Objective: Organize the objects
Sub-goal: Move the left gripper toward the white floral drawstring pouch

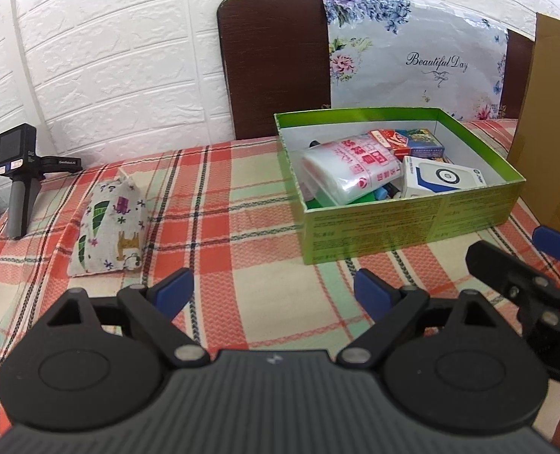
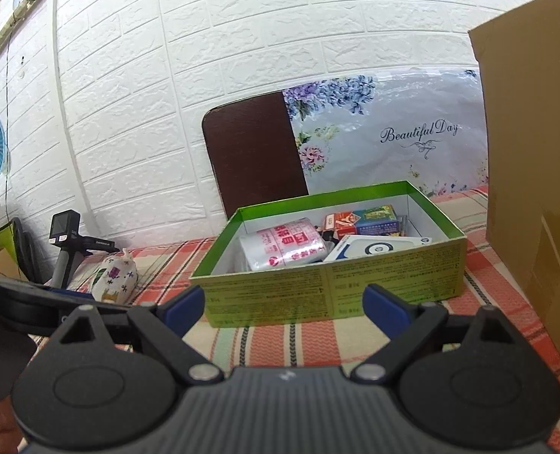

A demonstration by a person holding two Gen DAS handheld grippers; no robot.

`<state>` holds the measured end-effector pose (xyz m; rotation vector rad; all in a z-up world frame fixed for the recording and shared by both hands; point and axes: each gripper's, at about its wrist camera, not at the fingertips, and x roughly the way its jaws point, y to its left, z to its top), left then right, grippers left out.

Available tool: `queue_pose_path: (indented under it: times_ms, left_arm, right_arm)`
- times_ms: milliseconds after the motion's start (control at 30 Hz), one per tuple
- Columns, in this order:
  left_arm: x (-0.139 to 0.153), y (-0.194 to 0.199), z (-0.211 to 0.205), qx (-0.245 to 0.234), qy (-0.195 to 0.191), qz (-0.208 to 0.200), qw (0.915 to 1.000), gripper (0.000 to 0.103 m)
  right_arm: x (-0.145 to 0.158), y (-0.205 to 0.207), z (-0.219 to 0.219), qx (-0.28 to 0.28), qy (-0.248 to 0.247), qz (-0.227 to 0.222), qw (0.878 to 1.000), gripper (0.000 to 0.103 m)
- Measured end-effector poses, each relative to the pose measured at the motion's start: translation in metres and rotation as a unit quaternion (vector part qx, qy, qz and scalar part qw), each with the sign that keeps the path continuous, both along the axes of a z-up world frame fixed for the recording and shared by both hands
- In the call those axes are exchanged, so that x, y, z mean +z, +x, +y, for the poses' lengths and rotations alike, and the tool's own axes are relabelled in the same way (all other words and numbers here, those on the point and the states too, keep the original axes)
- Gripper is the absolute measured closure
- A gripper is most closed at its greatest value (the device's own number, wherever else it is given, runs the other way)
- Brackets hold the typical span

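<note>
The printed cloth pouch (image 1: 107,225) lies ahead-left of my left hand-held gripper (image 1: 274,293), nearer than my right hand-held gripper (image 2: 283,304); both gape empty.

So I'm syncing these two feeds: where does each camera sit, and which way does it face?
Left wrist: on the left gripper, facing forward over the plaid cloth toward pouch and green box; its own open fingers show, with the right gripper at the right edge.
Right wrist: on the right gripper, lower and nearer the box; its open fingers show, the left gripper at left, a thumb at the bottom left.
Shared: box, pouch, wall.
</note>
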<state>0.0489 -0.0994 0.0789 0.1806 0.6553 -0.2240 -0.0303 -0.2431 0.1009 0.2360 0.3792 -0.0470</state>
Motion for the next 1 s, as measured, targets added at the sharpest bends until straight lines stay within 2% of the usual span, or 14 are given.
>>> queue_pose_path:
  times_ms: [433, 1000]
  left_arm:
    - [-0.014, 0.0, 0.034, 0.026, -0.002, 0.006, 0.9996, 0.009]
    - [-0.043, 0.027, 0.098, 0.08, -0.003, 0.022, 0.9965, 0.009]
  right_arm:
    - [-0.002, 0.002, 0.03, 0.027, -0.024, 0.016, 0.999, 0.009]
    - [-0.012, 0.047, 0.091, 0.09, -0.056, 0.062, 0.992, 0.009]
